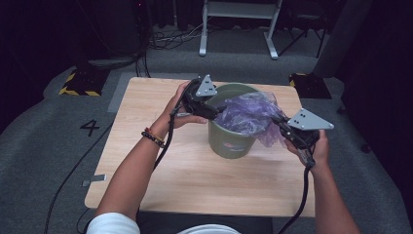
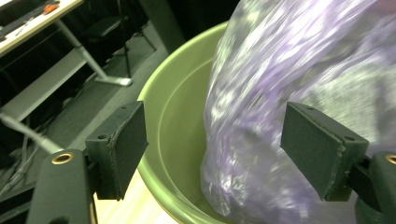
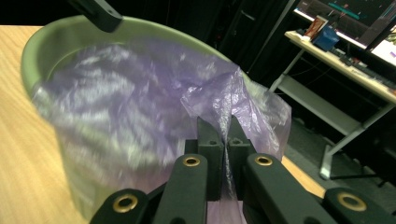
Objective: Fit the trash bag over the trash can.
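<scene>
1. A purple plastic bag (image 1: 251, 117) is being fitted as a liner into the green bucket (image 1: 229, 141), which stands on the wooden surface (image 1: 160, 165).
2. The job is judged partly done: the bag's body sits inside the bucket, yet its edge is draped over the rim only on the right side.
3. The right gripper (image 3: 227, 140) is pressed together, pinching the bag's edge just outside the bucket's right rim.
4. The left gripper (image 2: 215, 149) is spread at the bucket's left rim; the bag lies between its jaws, ungripped.
</scene>
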`<move>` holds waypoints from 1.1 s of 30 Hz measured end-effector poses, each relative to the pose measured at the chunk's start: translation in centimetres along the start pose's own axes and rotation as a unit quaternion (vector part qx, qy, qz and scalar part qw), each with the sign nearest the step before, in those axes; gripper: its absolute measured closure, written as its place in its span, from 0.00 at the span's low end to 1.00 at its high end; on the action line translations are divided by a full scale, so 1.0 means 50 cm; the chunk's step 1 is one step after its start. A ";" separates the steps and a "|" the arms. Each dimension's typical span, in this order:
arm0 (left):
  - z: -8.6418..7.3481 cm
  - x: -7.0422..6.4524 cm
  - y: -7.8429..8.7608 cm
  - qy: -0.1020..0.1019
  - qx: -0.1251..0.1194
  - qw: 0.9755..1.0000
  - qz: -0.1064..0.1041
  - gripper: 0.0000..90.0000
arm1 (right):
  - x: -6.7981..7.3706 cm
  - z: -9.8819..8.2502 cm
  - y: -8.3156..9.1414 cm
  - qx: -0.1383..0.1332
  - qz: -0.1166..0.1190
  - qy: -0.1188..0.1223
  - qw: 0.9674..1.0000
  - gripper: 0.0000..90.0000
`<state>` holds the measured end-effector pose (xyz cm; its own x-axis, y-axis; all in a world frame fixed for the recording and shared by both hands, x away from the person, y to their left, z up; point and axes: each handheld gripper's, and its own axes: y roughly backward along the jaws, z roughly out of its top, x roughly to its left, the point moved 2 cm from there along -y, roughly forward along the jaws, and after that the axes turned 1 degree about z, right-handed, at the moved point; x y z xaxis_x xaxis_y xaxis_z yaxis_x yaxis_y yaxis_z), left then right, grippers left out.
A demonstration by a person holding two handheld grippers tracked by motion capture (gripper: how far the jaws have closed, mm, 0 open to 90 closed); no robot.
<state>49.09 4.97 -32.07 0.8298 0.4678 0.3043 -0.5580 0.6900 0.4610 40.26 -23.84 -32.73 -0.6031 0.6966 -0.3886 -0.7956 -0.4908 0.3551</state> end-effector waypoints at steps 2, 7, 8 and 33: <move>0.017 -0.007 0.017 -0.004 -0.023 1.000 -0.010 0.23 | 0.001 0.015 -0.008 0.002 0.003 0.009 1.000 1.00; 0.050 -0.036 0.008 -0.022 -0.034 0.999 -0.034 0.23 | 0.006 0.045 -0.032 0.005 0.011 0.023 1.000 1.00; 0.057 -0.044 0.000 -0.027 -0.033 0.998 -0.035 0.24 | 0.008 0.051 -0.038 0.008 0.013 0.028 0.999 0.99; 0.020 -0.017 -0.032 -0.029 0.000 0.999 0.015 1.00 | 0.026 0.029 0.030 -0.001 0.033 0.014 0.999 0.36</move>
<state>49.28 2.90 -32.27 0.8122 0.4544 0.3659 -0.5819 0.6762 0.4519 38.36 -22.89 -31.46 -0.6554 0.6482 -0.3876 -0.7543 -0.5356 0.3797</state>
